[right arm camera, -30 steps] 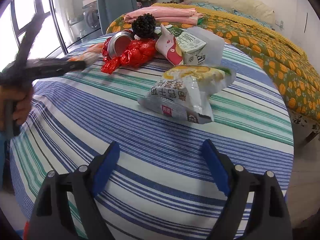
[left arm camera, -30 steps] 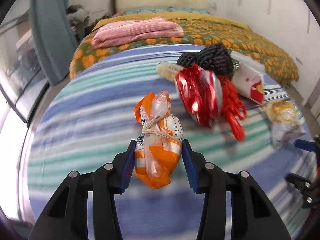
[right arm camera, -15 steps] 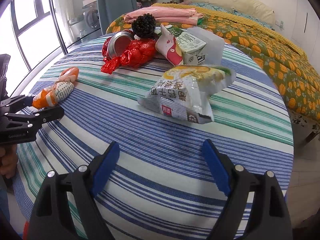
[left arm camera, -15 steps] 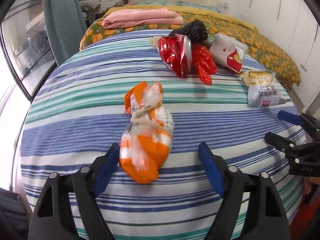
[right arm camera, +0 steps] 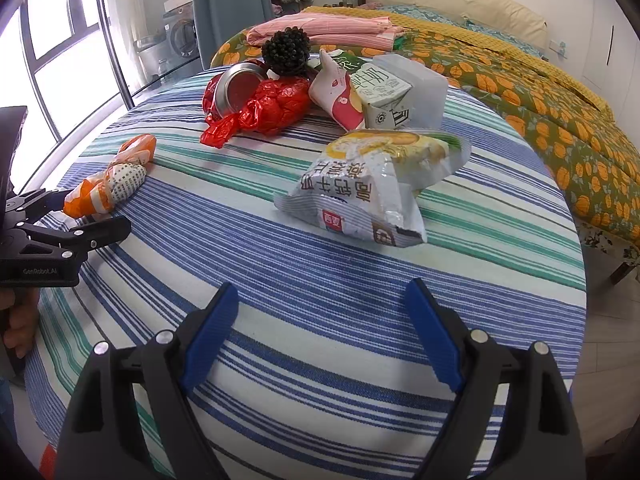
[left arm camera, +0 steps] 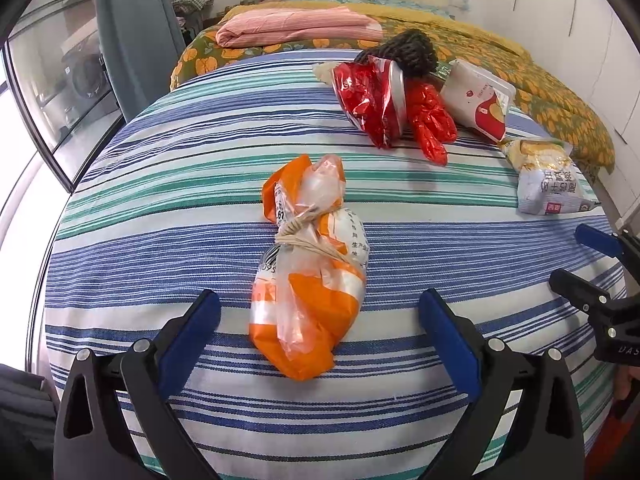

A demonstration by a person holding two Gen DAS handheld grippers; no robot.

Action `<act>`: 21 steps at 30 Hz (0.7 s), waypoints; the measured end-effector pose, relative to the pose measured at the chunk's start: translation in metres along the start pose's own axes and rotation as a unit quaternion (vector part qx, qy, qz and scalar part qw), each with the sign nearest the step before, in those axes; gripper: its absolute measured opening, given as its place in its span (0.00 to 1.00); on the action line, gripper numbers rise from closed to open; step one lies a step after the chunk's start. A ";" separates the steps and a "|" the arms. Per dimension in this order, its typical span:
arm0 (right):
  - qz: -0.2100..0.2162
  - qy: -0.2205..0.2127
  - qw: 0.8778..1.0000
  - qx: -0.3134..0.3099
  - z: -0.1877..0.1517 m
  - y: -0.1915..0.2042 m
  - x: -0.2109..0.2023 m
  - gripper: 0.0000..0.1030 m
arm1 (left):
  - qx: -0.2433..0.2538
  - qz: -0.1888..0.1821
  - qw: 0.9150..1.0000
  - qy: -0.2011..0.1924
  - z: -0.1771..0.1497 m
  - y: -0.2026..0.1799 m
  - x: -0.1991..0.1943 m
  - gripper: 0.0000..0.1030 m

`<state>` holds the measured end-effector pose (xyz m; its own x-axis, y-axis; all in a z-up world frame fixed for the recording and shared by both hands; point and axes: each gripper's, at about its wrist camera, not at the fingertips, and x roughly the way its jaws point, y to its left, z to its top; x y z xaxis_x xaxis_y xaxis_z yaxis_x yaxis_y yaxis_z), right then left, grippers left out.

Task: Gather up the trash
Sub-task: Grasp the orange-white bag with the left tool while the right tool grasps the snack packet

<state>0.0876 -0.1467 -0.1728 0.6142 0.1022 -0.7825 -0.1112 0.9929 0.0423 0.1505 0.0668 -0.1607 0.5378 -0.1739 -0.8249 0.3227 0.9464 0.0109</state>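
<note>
The tied orange-and-clear plastic bag point(left arm camera: 310, 268) lies on the round counter covered in blue, green and white striped cloth point(left arm camera: 168, 184). The left gripper point(left arm camera: 320, 328) is released, its jaws opening either side of the bag without pressing it. Beyond the bag sit a crumpled red plastic wrapper point(left arm camera: 370, 100) and a white printed snack packet point(right arm camera: 360, 192). The right gripper point(right arm camera: 320, 336) hangs open and empty, near the packet.
</note>
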 end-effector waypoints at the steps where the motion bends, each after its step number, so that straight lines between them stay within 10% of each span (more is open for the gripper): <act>1: -0.001 0.000 1.000 0.000 0.000 0.000 0.000 0.81 | -0.002 0.000 1.000 0.000 0.001 0.001 0.000 0.95; 21: 0.041 -0.010 0.998 0.046 -0.005 -0.019 -0.011 0.83 | -0.001 -0.016 1.000 -0.004 0.002 0.005 -0.001 0.95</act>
<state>0.0792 -0.1670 -0.1685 0.6207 0.1844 -0.7621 -0.0911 0.9823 0.1635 0.1533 0.0716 -0.1589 0.5328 -0.2060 -0.8208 0.3376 0.9411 -0.0170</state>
